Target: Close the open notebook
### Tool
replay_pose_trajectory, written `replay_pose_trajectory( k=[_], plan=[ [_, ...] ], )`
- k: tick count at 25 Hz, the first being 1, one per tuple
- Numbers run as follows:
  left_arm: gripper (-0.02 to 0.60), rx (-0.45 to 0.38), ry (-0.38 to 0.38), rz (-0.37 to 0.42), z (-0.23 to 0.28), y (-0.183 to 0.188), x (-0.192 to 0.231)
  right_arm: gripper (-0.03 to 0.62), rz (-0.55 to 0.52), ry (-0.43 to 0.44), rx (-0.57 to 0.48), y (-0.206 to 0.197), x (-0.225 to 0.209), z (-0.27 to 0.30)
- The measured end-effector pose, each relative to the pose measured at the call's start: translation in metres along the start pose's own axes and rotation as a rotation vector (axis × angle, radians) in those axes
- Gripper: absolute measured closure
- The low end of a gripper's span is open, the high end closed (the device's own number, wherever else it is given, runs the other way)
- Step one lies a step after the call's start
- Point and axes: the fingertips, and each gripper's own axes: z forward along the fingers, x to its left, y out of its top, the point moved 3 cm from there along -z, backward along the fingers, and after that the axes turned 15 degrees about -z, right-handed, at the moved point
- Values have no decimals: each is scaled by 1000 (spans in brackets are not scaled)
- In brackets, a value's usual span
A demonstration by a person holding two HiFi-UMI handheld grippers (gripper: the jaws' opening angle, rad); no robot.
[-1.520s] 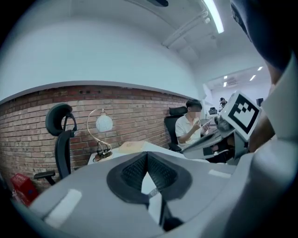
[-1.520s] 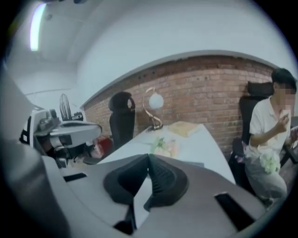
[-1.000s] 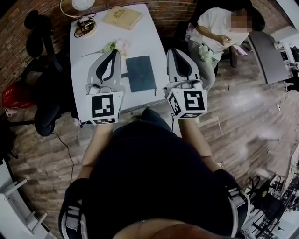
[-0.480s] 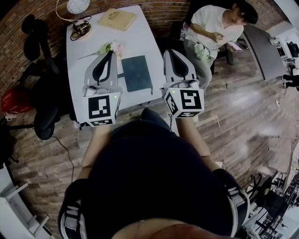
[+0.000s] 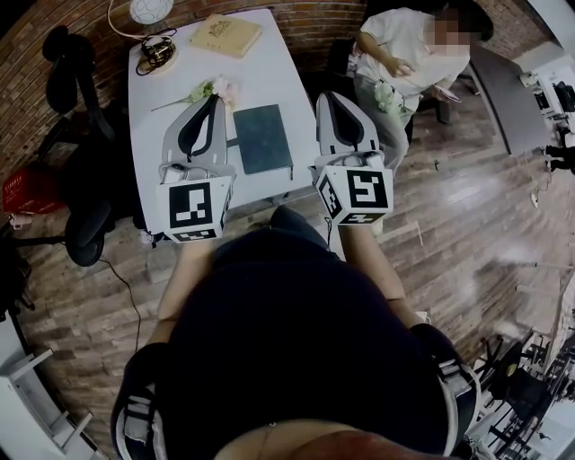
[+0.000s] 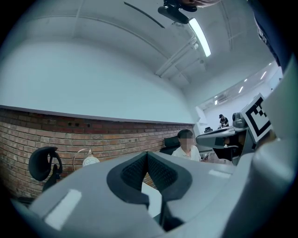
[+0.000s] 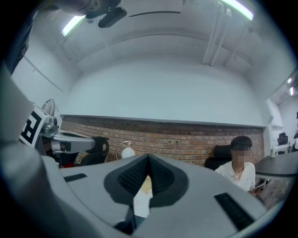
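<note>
A dark teal notebook [image 5: 262,137] lies closed and flat on the white table [image 5: 171,72], near its front edge. My left gripper [image 5: 214,97] hangs level just left of the notebook, its jaws shut with nothing between them. My right gripper [image 5: 328,94] is held level to the right of the notebook, beyond the table's right edge, also shut and empty. The left gripper view shows the left gripper [image 6: 147,155] with its pads together, and the right gripper view shows the right gripper [image 7: 148,158] the same way. Neither gripper touches the notebook.
Pale flowers [image 5: 216,89] lie behind the notebook. A tan book [image 5: 224,35], a coil of cables [image 5: 155,52] and a round lamp [image 5: 148,11] sit at the table's far end. A seated person [image 5: 404,54] is at the right, black chairs [image 5: 76,67] at the left.
The head view has drifted slightly. Both grippers and the notebook keep their places.
</note>
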Motion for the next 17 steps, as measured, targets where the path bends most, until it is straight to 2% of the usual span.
replay_pose_trajectory(
  k=[17],
  plan=[
    [575, 3, -19, 9, 13, 0, -21, 582, 20, 9, 7, -10, -17, -4]
  ],
)
